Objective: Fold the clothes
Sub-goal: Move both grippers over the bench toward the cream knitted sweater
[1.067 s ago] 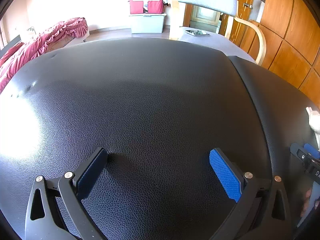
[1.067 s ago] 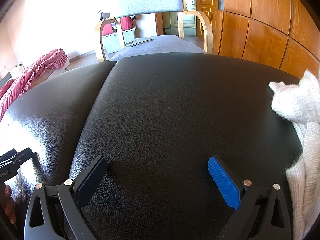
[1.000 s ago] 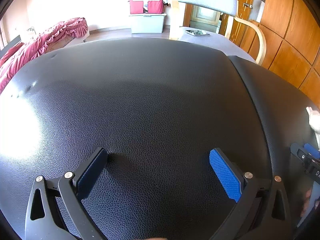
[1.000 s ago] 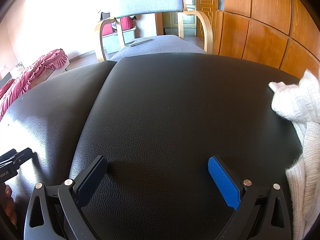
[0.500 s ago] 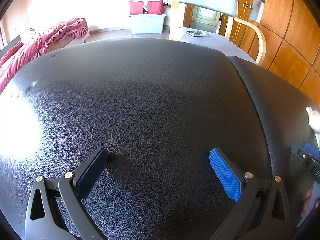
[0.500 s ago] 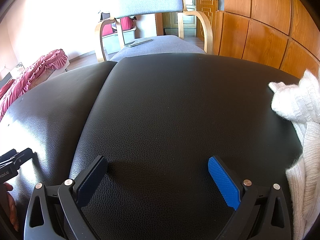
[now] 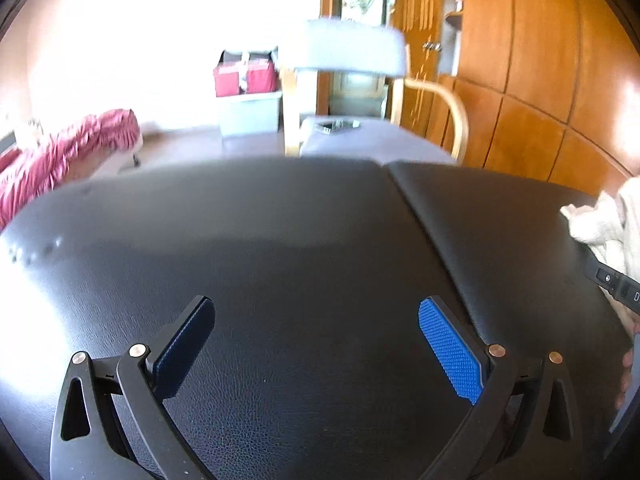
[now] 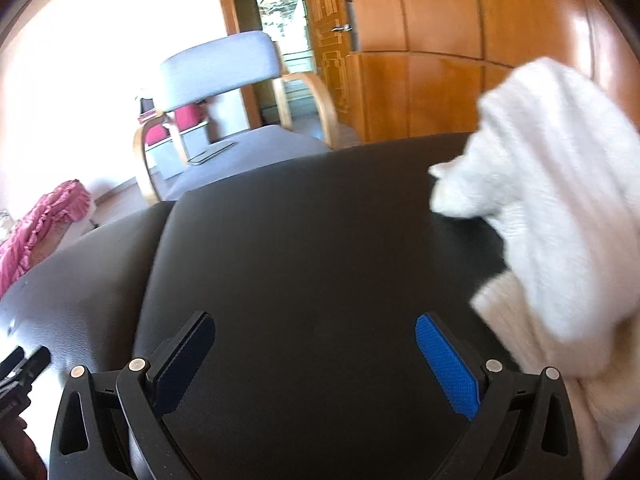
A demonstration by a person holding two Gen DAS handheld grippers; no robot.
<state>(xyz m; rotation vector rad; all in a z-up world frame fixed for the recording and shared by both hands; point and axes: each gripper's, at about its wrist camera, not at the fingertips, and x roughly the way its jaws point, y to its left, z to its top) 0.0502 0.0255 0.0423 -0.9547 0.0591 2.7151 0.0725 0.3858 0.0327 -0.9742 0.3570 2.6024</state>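
Black leather cushions (image 7: 304,248) fill both my views, seam (image 7: 424,216) running between two pads. My left tool (image 7: 316,344) sits low over the leather, level, jaws spread wide, nothing between them. My right tool (image 8: 316,356) likewise wide apart and empty, tilted a bit so the room leans. White knit garment (image 8: 560,208) is bunched on the right cushion, just beside my right tool's blue pad (image 8: 448,368), not touching it as far as I can tell. Same garment (image 7: 608,220) shows at the left view's far right edge. Grey armchair (image 8: 224,68) behind, something flat on its seat. Storage bin (image 7: 248,112) on the floor with pink bags (image 7: 246,74) on top.
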